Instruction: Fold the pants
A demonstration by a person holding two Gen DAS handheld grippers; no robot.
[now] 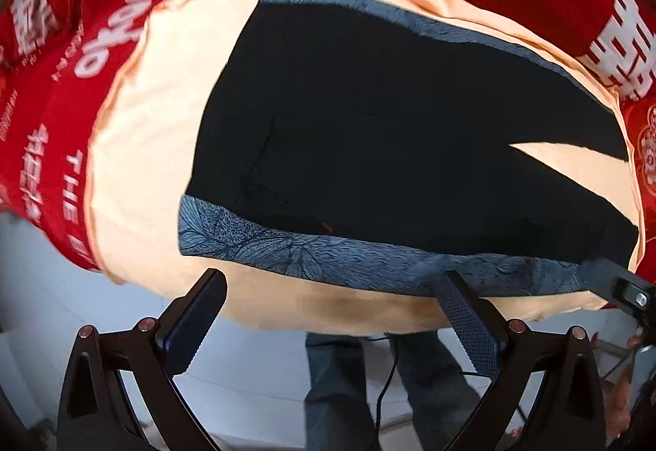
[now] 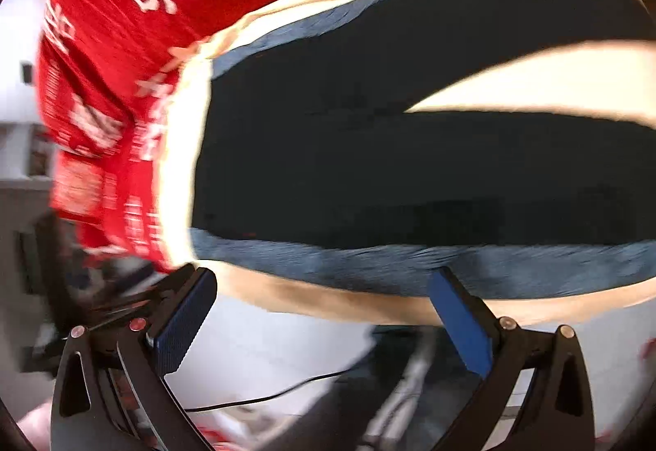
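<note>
Pants (image 1: 389, 131): dark, with blue patterned side bands, spread flat on a peach cloth (image 1: 143, 147) over the red-covered surface (image 1: 61, 90).
Long axis: runs from 9 to 3 o'clock in both wrist views; waist at 9, legs splitting toward 3.
Left tool (image 1: 334, 313): fingers apart, empty; the near band lies at 12 o'clock, just beyond the tips.
Right tool (image 2: 324, 307): fingers apart, empty; the same band at 12 o'clock.
Nearer arm: cannot tell; both hover at the near long edge.
Likely next step: grip the near edge, fold it toward 12 o'clock.
</note>
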